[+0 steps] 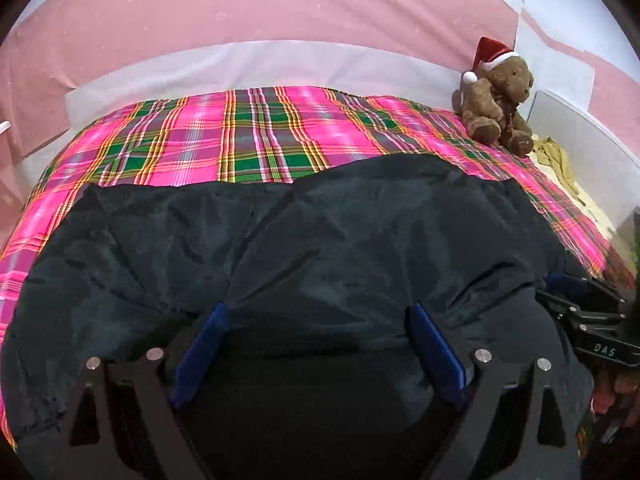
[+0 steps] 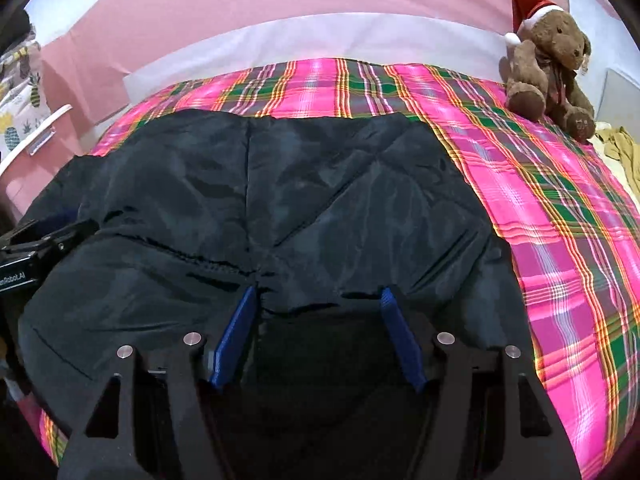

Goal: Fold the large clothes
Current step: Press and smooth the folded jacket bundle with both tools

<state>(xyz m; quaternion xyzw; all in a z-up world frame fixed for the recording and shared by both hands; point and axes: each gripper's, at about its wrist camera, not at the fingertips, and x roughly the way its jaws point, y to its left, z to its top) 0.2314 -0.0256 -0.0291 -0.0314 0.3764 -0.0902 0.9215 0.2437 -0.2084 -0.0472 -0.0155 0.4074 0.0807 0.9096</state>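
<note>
A large dark navy jacket (image 1: 280, 240) lies spread on a bed with a pink and green plaid cover (image 1: 240, 136). My left gripper (image 1: 318, 312) is open, its blue fingers (image 1: 200, 352) low over the jacket's near part. In the right wrist view the jacket (image 2: 280, 200) covers the left and middle of the plaid cover (image 2: 560, 240). My right gripper (image 2: 318, 296) is open, its blue fingers (image 2: 234, 340) either side of a raised fold at the jacket's near edge. Each gripper shows at the other view's edge, the right one (image 1: 592, 320) and the left one (image 2: 36, 248).
A brown teddy bear with a Santa hat (image 1: 496, 100) sits at the bed's far right corner, also in the right wrist view (image 2: 548, 64). Yellowish cloth (image 1: 556, 160) lies beside it. A pink and white wall (image 1: 260, 20) runs behind the bed. A pineapple-print fabric (image 2: 20, 92) hangs at left.
</note>
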